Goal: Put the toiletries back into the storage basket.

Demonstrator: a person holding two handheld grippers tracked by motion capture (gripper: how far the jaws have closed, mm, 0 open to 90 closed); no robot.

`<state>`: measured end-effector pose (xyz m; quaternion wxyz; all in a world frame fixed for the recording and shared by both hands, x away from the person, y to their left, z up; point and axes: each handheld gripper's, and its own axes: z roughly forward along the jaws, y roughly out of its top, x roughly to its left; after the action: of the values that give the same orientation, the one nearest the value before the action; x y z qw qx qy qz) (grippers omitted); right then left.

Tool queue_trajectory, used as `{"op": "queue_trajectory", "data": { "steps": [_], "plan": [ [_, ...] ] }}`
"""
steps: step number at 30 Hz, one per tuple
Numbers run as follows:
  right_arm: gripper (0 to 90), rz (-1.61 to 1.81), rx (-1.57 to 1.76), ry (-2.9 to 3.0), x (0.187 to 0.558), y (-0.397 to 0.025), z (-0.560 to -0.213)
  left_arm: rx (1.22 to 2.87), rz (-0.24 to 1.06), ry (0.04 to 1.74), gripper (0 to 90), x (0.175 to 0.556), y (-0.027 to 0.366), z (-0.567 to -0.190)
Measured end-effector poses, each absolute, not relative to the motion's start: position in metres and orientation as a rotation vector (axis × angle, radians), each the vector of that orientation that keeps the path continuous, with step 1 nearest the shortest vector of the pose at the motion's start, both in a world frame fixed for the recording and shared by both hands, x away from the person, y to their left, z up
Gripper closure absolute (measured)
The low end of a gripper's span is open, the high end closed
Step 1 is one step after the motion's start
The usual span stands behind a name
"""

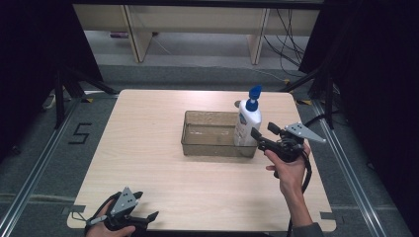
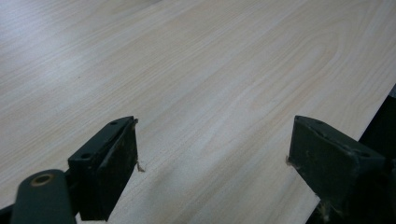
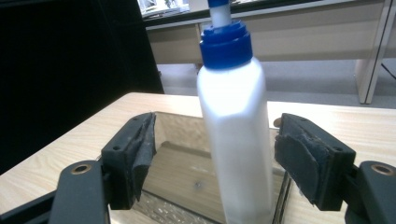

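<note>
A white bottle [image 1: 247, 121] with a blue pump cap stands upright at the right end of a clear plastic bin [image 1: 207, 133] in the middle of the table. My right gripper [image 1: 263, 130] is open just to the right of the bottle, held by a hand. In the right gripper view the bottle [image 3: 236, 140] rises in the space between the two jaws of the right gripper [image 3: 217, 125], with a gap on each side. My left gripper [image 1: 146, 205] is open at the table's near left edge, over bare wood [image 2: 215, 126], with nothing between its jaws.
The bin [image 3: 182, 177] holds nothing but the bottle. The wooden table [image 1: 148, 163] is bare around it. Black stands and cables flank the table, and pale furniture legs [image 1: 138, 34] stand on the floor beyond the far edge.
</note>
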<state>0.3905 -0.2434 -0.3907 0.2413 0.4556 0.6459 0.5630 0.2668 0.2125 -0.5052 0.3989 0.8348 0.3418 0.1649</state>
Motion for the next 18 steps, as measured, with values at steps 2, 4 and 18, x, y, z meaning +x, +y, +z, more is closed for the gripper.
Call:
{"op": "queue_trajectory", "data": {
  "steps": [2, 4, 18],
  "plan": [
    [28.9, 1.547, 1.252, 1.771, 0.389, -0.243, -0.392, 2.13, 0.408, 0.859, 15.0, 0.267, 0.213, -0.505],
    [28.9, 1.541, 1.248, 1.772, 0.388, -0.243, -0.394, 2.119, 0.426, 0.864, 15.1, 0.267, 0.212, -0.505],
    [27.7, 1.528, 1.264, 1.807, 0.377, -0.239, -0.403, 2.115, 0.423, 0.862, 15.1, 0.267, 0.213, -0.505]
  ]
}}
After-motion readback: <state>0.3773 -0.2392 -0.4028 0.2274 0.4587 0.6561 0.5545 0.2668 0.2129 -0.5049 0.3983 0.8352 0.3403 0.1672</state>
